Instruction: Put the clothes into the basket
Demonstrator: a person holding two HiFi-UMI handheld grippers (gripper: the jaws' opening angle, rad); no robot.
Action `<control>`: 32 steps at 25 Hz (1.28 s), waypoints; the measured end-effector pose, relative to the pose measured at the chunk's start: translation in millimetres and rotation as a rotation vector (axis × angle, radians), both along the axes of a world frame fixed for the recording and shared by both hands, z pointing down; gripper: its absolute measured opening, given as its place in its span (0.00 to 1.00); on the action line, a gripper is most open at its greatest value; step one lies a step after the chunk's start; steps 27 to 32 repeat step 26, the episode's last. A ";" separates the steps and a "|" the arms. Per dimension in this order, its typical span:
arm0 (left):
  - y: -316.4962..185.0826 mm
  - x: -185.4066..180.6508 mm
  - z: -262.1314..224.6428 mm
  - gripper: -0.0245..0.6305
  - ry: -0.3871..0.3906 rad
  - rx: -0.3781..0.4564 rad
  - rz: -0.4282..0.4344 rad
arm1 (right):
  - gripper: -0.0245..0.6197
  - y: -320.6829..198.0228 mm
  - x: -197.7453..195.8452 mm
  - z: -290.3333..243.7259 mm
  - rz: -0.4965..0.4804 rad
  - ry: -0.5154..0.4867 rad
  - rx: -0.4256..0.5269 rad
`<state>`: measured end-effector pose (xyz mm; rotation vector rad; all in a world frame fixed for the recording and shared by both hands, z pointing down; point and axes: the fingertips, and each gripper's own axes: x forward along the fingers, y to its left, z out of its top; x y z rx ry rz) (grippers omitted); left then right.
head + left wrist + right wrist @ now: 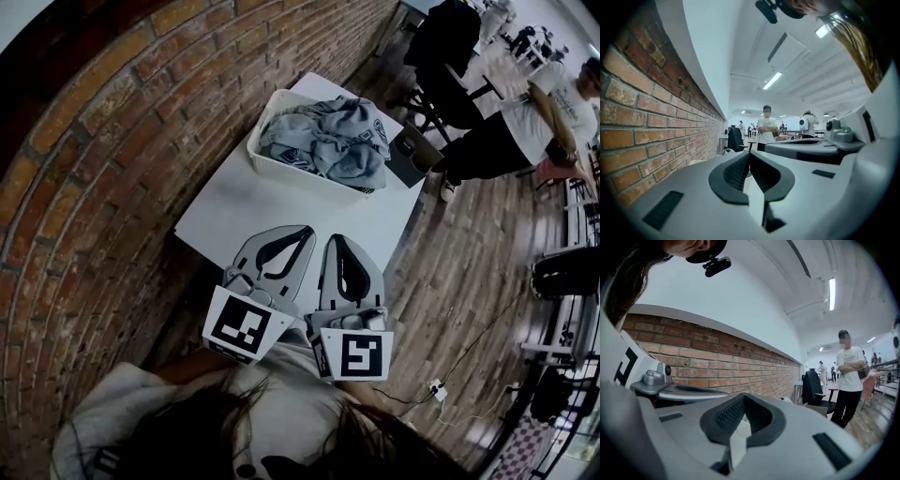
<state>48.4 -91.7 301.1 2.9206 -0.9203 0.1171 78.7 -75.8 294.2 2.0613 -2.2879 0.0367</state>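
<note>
The brick wall (84, 187) ran along the 9 o'clock side of the white table (234, 211). At the table's 6 o'clock edge the left tongs (306, 229) were closed, jaws together with nothing between them. Just beside them, at their 3 o'clock, the right tongs (334, 237) were likewise closed and empty. At 12 o'clock from both, well apart, stood the white basket (265, 161). The grey clothes (328, 141) lay heaped inside it. A person (525, 122) in a white shirt stood on the wooden floor (450, 281) at 2 o'clock.
</note>
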 end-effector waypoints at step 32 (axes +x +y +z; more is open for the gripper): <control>3.4 -1.2 -3.6 0.05 0.030 -0.033 0.003 | 0.05 1.7 -7.7 9.0 -0.022 -0.028 -0.053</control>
